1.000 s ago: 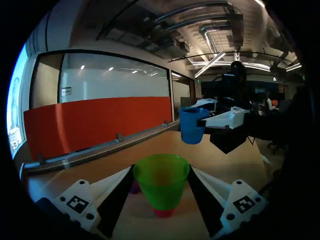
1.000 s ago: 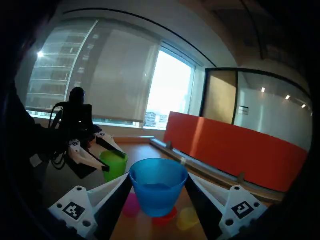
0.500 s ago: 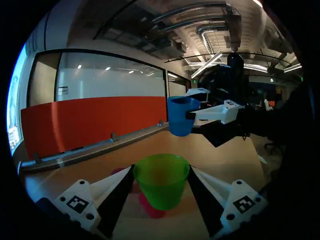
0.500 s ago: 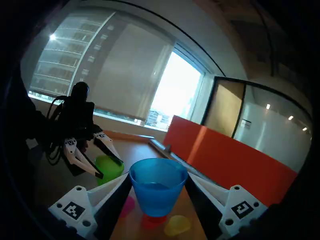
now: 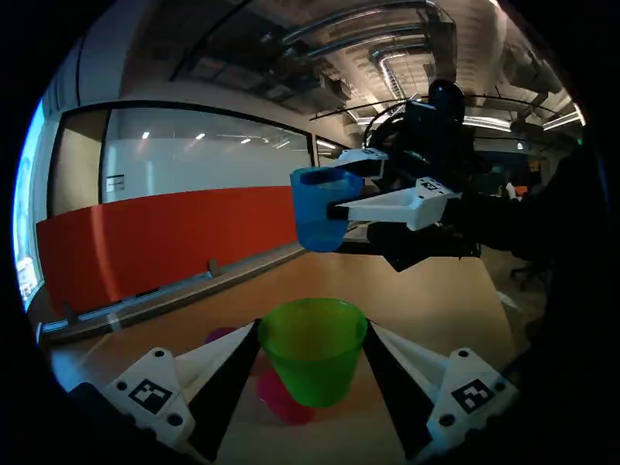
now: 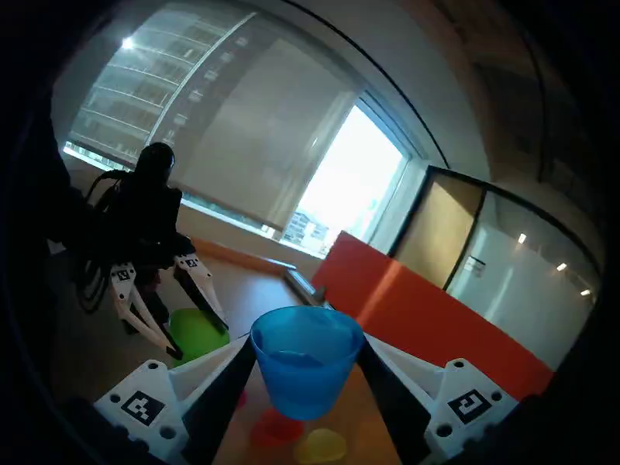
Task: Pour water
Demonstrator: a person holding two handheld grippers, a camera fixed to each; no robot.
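My left gripper (image 5: 311, 350) is shut on a green cup (image 5: 312, 358), held upright just above the wooden table (image 5: 418, 298). In the left gripper view, the blue cup (image 5: 319, 209) hangs higher and beyond it, gripped by the right gripper (image 5: 335, 203). In the right gripper view my right gripper (image 6: 307, 364) is shut on that blue cup (image 6: 307, 368), which holds some water and tilts slightly. Lower left in that view sits the green cup (image 6: 194, 333) between the left gripper's fingers (image 6: 143, 322).
An orange partition (image 5: 163, 232) with a glass wall above runs along the table's far edge. Flat coloured discs lie on the table: pink (image 5: 283, 397), red (image 6: 271, 430) and yellow (image 6: 322, 446). Bright windows (image 6: 341, 186) stand behind. A dark sleeve (image 5: 527, 232) holds the right gripper.
The right gripper has lifted the blue cup and carried it toward and above the green cup, starting to tilt. The left gripper with the green cup has hardly shifted.
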